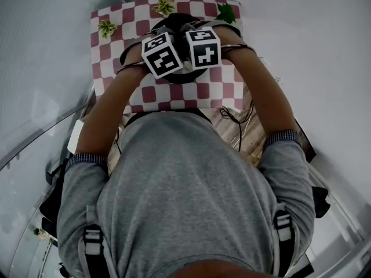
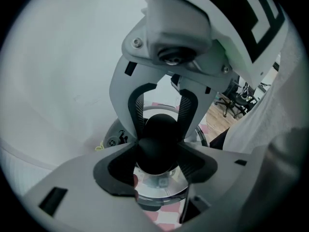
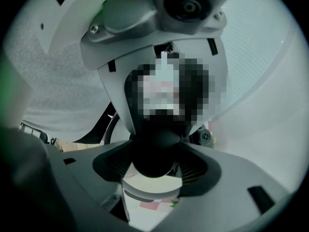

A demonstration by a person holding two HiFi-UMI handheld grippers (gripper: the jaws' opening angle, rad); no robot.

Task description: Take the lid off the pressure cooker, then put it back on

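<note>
My left gripper (image 2: pixel 157 159) is squeezed tight on the round black knob (image 2: pixel 158 129) of the lid (image 2: pixel 161 188). My right gripper (image 3: pixel 154 156) is squeezed on the same knob from the other side. The shiny lid hangs right under the knob. The pressure cooker (image 1: pixel 177 77) sits on the table (image 1: pixel 116 45) with the red and white checked cloth, just in front of me. I cannot tell if the lid is locked on the pot or only resting on it.

To do this well, I think both grippers should hold just as hard, so the knob does not slip. They should turn together and keep the lid flat, then lift straight up.

The two grippers are very close, so they could bump each other. Their marker cubes hide most of the pot from my head. Some green leaf shapes (image 1: pixel 106 28) lie at the far edge of the cloth, well away. A thin wire (image 1: pixel 232 118) hangs by the near edge.
</note>
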